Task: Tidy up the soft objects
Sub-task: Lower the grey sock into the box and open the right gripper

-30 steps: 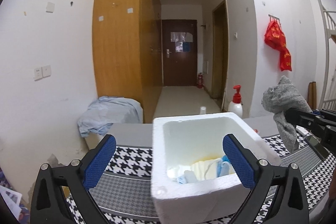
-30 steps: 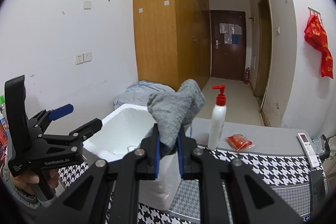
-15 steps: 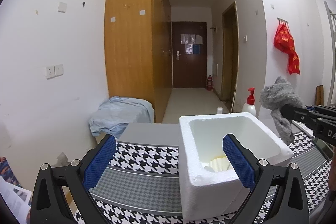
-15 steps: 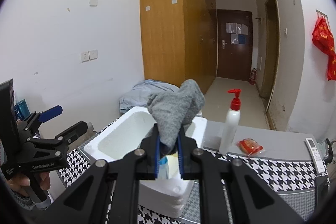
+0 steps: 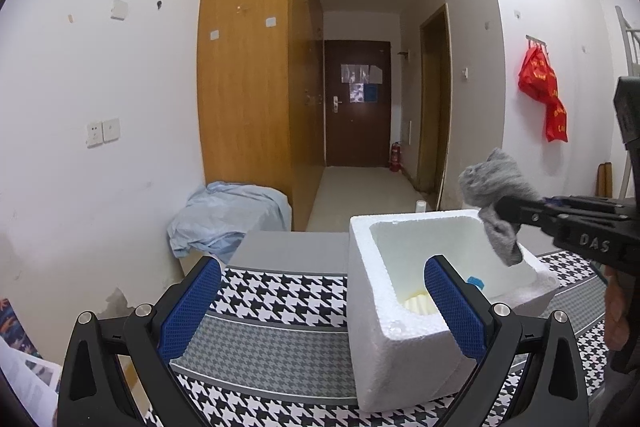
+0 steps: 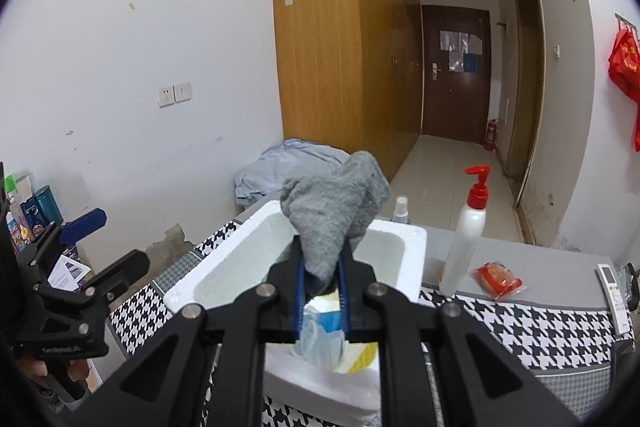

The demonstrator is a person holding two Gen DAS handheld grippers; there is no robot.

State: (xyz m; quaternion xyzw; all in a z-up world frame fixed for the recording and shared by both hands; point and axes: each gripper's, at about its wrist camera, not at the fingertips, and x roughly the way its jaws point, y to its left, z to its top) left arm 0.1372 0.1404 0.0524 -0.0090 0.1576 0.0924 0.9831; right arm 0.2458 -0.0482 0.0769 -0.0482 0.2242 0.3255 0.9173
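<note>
My right gripper (image 6: 320, 259) is shut on a grey knitted cloth (image 6: 336, 203) and holds it over the open white foam box (image 6: 224, 279). In the left wrist view the cloth (image 5: 494, 191) hangs above the box's (image 5: 384, 307) right rim, held by the right gripper (image 5: 502, 213). Inside the box lie pale blue and yellow soft items (image 6: 324, 339). My left gripper (image 5: 320, 307) is open and empty, in front of and left of the box; it shows at the left of the right wrist view (image 6: 96, 243).
The box stands on a houndstooth cloth (image 5: 280, 287) on a grey table. A pump bottle with a red top (image 6: 464, 239), a red packet (image 6: 498, 281) and a white remote (image 6: 614, 291) sit right of the box. A pale blue sheet (image 5: 224, 215) lies heaped behind the table's left end.
The right gripper has carried the grey cloth leftward to above the box. The left gripper has drawn back to the left, so the box sits further right in its view.
</note>
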